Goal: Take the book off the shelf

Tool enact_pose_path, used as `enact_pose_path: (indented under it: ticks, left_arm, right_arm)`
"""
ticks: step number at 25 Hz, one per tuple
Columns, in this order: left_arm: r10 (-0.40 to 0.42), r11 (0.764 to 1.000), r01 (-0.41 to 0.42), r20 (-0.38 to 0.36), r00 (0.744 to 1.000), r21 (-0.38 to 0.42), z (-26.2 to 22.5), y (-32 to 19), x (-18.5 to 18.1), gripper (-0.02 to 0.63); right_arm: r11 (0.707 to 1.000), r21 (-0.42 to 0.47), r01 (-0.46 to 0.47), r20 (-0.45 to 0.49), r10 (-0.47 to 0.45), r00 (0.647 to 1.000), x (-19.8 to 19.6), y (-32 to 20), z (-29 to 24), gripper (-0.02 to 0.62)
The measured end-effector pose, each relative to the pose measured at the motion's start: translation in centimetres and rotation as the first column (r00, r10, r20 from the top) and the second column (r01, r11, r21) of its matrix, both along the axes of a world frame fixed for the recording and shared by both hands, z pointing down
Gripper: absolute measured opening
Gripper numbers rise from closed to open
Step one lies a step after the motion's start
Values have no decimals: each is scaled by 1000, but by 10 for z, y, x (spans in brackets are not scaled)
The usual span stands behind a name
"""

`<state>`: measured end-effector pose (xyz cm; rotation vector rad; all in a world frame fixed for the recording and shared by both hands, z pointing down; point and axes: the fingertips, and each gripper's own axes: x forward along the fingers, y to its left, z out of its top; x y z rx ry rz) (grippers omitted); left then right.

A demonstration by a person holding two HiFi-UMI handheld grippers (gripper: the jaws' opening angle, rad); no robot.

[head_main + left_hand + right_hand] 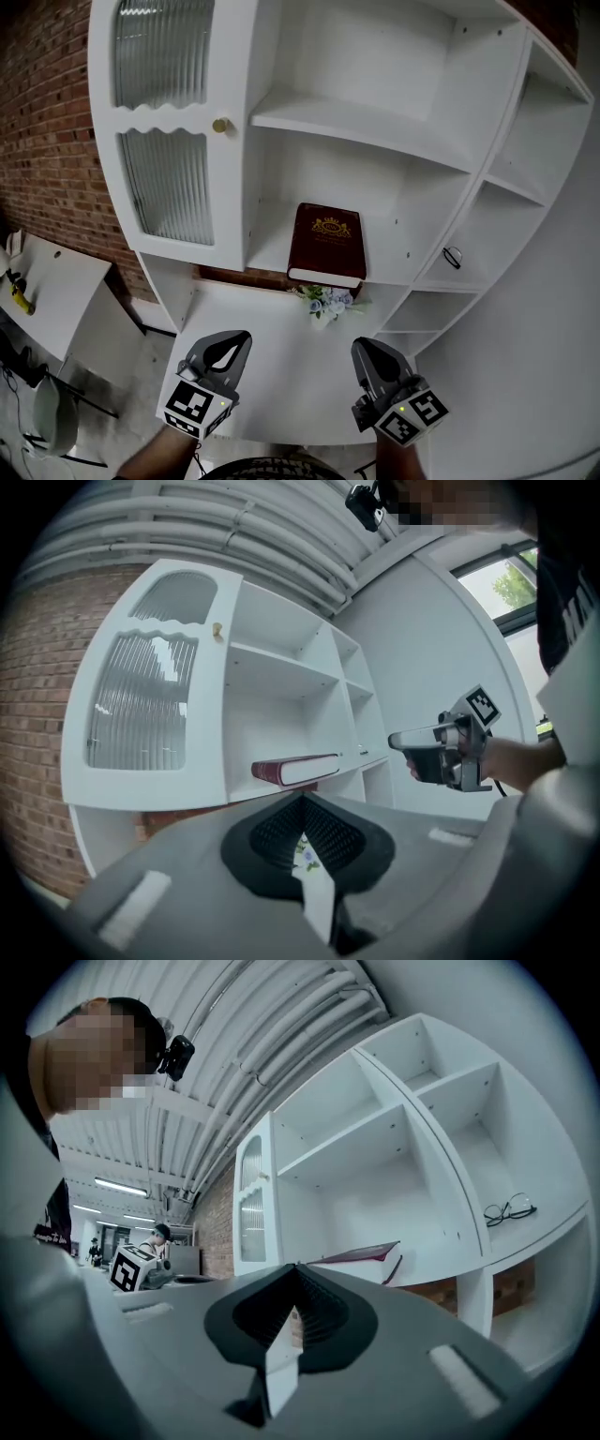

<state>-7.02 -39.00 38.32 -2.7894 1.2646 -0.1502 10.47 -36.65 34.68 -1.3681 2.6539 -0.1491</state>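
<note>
A dark red book with a gold emblem lies flat on the middle shelf of a white shelf unit, its front edge overhanging slightly. In the left gripper view the book sits ahead of and above my jaws, and the right gripper view shows the book just past the jaw tips. Both grippers hang below the shelf, apart from the book. The left gripper is shut and empty. So is the right gripper, which also shows as the right gripper in the left one's view.
A small bunch of flowers sits under the book on the lower ledge. Eyeglasses lie on the right side shelf. A ribbed-glass door with a brass knob stands left of the book. A brick wall is further left.
</note>
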Motion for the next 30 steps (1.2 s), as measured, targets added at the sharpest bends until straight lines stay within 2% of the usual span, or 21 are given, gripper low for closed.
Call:
enact_pose_path:
  ticks: [3, 10, 14, 19, 24, 27, 30]
  left_arm:
    - [-7, 1000, 6, 2, 1000, 24, -6, -23, 7, 0]
    - [-34, 999, 35, -10, 999, 25, -5, -75, 28, 0]
    - [-28, 999, 28, -27, 999, 21, -12, -101, 42, 61]
    - [-30, 999, 31, -40, 999, 24, -14, -128, 58, 139]
    - [-6, 1000, 7, -48, 999, 25, -16, -145, 72, 184]
    - [6, 1000, -5, -67, 998, 18, -14, -151, 76, 231]
    - [12, 1000, -12, -79, 997, 1, -9, -155, 79, 250]
  right_arm:
    - [1000, -2, 4, 0, -4, 1000, 8, -26, -1, 23]
    - [1000, -27, -11, 3, 11, 1000, 31, -78, 0, 23]
    - [998, -47, -29, 20, 30, 999, 45, -105, -2, 24]
    - [999, -39, -9, 56, 12, 998, 57, -134, -7, 97]
    - [994, -97, 58, 101, -49, 994, 53, -160, -4, 231]
    - [985, -141, 98, 101, -84, 991, 48, -169, 2, 246]
    - [976, -185, 118, 115, -97, 989, 48, -176, 6, 271]
